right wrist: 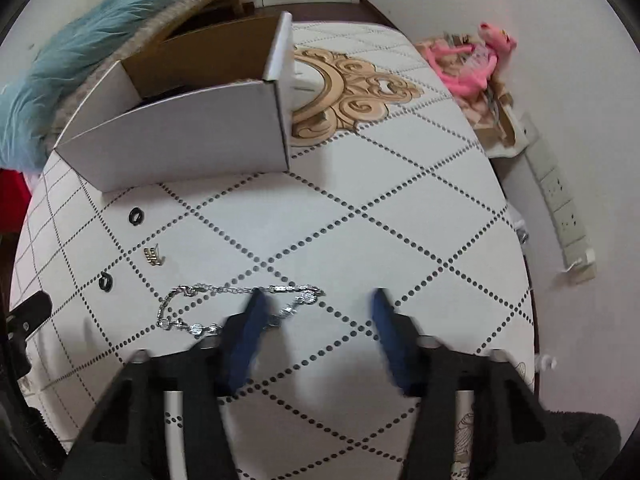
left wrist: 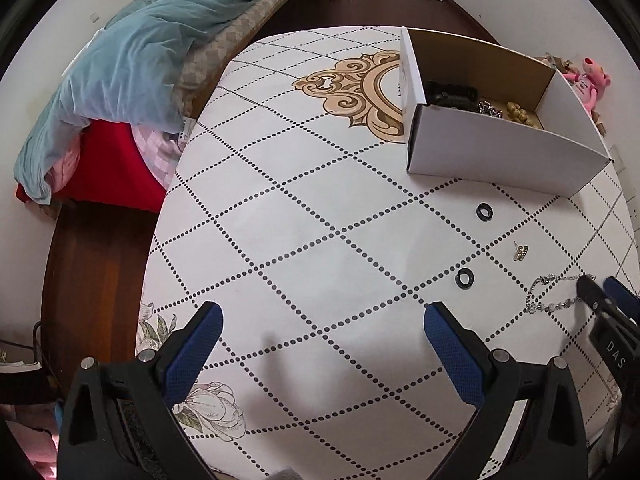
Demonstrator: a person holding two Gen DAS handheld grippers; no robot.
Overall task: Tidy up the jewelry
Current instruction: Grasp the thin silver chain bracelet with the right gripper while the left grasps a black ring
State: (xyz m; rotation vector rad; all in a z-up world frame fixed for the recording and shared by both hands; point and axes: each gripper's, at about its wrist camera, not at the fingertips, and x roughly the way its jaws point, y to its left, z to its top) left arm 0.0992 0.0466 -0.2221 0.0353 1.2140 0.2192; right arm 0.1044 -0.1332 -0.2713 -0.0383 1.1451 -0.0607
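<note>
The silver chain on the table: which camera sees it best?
The right wrist view: the chain lies whole and close, just ahead of the open right gripper, one finger covering part of it. The left wrist view shows it small at the far right edge, partly behind that gripper.

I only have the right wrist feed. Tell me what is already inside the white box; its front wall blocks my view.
Observer: The left wrist view looks over the wall of the white box. Inside lie a black strap-like piece, a silver chain and gold beads.
Operator: Report the left gripper; I only see an edge of it.
Observer: The left gripper is open and holds nothing, over bare tablecloth.
Operator: Tell me where my own right gripper sits on the loose chain.
Observer: From the left, the right gripper reaches the end of the silver bracelet, open, with one finger on the chain.
</note>
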